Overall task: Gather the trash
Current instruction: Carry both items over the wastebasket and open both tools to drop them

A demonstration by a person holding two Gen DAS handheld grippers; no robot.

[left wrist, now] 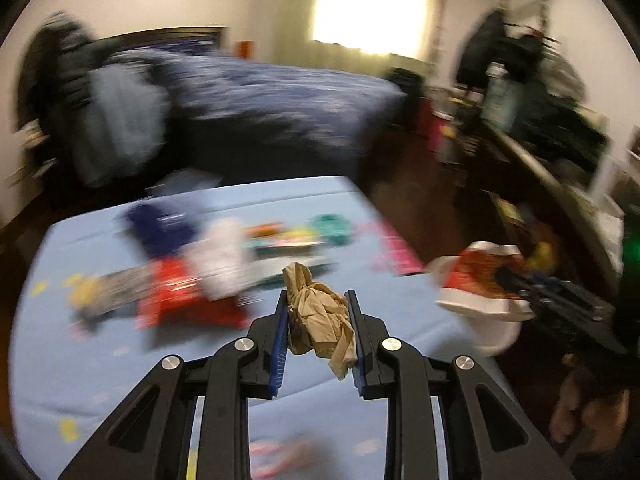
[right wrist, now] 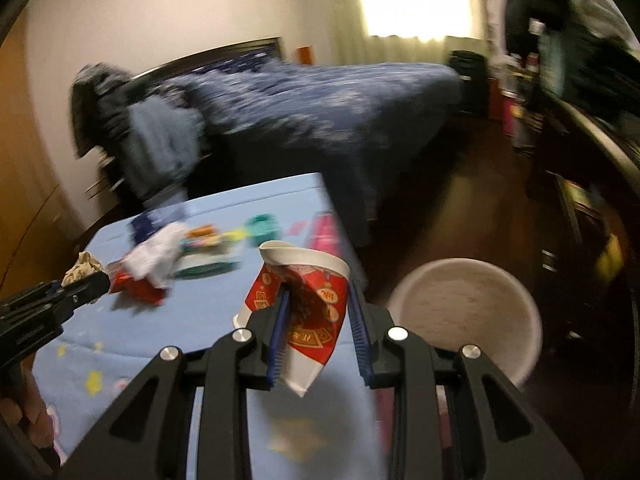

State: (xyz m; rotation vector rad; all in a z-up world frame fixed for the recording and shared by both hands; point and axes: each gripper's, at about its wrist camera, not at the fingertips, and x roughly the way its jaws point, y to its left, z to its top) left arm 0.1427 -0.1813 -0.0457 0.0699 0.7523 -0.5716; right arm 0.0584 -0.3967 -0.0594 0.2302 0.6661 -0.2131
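**Both Grippers Loaded Above the Tabletop**

Jaws on both units are clamped on trash. We hold the left gripper (left wrist: 318, 300) with its blue pads pressed against a crumpled brown paper wad (left wrist: 320, 320), which sits at centre frame in the left wrist view and sticks out above the fingertips. We hold the right gripper (right wrist: 318, 294) with its pads closed on a crushed red-and-white paper cup (right wrist: 308, 300); the white rim of the cup stands above the fingertips, and the flattened base hangs below the pads.

In the right wrist view, the left gripper appears at the left edge of the frame with the paper wad at its tip. In the left wrist view, the right gripper enters from the right edge with the cup at its tip.

Behind both held items lies the tabletop (left wrist: 100, 360), covered in light blue cloth with small star prints. A blurred row of items remains on it across mid-frame: red packaging (left wrist: 180, 296), a white crumpled piece (left wrist: 224, 260), a dark blue item (left wrist: 160, 228) and a teal object (left wrist: 332, 228). Blur prevents closer identification.

A round white bin (right wrist: 468, 308) stands on the dark floor at lower right of the right wrist view, just beside the tabletop edge. A bed with a blue patterned cover (right wrist: 320, 96) fills the upper middle of both views.
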